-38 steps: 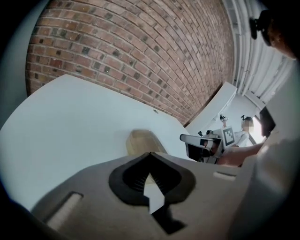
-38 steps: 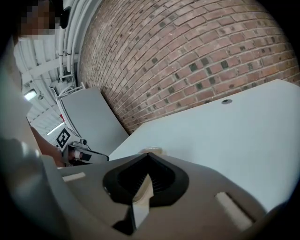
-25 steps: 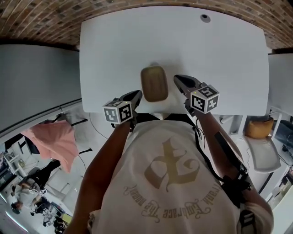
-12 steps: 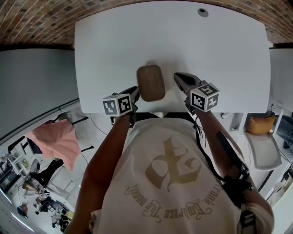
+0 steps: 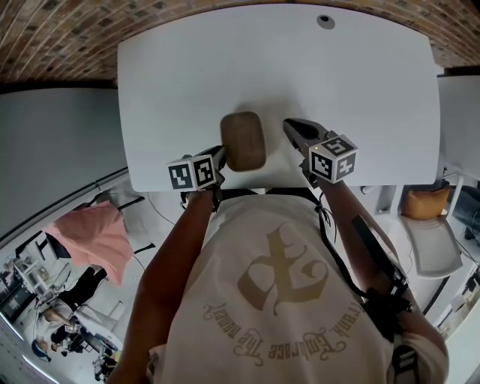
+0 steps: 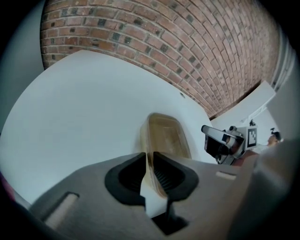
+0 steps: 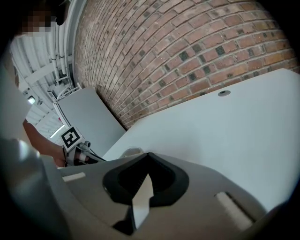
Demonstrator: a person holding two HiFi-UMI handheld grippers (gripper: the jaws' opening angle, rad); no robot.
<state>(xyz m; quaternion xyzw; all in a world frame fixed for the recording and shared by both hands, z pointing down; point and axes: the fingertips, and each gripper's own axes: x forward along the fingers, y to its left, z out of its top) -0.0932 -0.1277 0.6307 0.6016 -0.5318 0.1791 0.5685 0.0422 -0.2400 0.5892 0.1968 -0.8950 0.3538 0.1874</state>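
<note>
Clamping: left gripper (image 6: 150,161), jaws tight on near rim of tray (image 5: 243,141)
Tray: on table (image 5: 360,90), near front edge, between grippers
Right gripper (image 5: 294,127): jaws together, empty, just right of tray

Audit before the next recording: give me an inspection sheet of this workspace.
Surface: white table, with a round grommet hole near its far edge.
Job's things: brown translucent container, lying near the table's front edge.
Clutter: nothing seen.
Grippers: left gripper, fingers closed on the container's near rim; right gripper, fingers together, empty, apart from the container.
Cables: dark cord or strap along the person's right arm.
Surroundings: brick wall, pink cloth.
</note>
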